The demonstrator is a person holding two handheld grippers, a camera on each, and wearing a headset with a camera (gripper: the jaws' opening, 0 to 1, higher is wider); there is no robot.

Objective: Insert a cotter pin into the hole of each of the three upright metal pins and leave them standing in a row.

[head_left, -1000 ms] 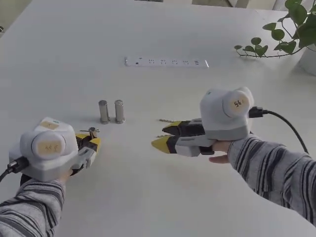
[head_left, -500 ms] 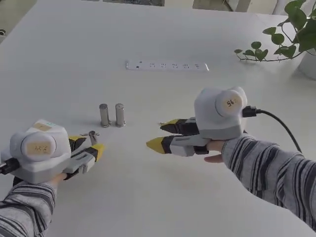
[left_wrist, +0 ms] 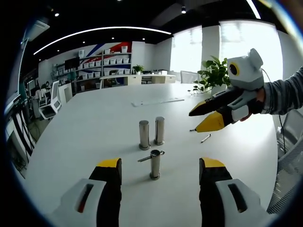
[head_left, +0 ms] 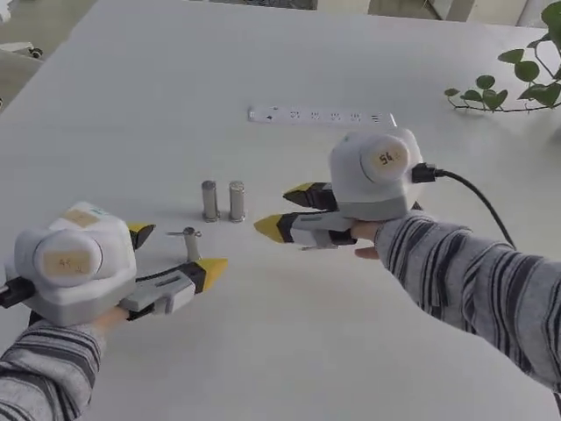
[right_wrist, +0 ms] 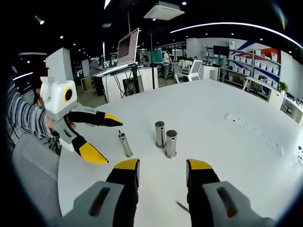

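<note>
Silver metal pins (head_left: 237,201), white table (head_left: 289,342), grey-striped sleeve (head_left: 478,281).

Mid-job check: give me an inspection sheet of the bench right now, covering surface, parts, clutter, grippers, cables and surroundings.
Surface: white table, clean where seen.
Job's things: two metal pins upright side by side, no cotter pin seen in them; third pin upright, nearer the person, with a fitted cotter pin through its top; loose cotter pin lying on the table.
Clutter: power strip at the far side.
Grippers: left gripper open, jaws either side of the third pin, not touching; right gripper open, empty.
Cables: black cable from the right gripper.
Surroundings: potted plant; office shelves and desks beyond.
</note>
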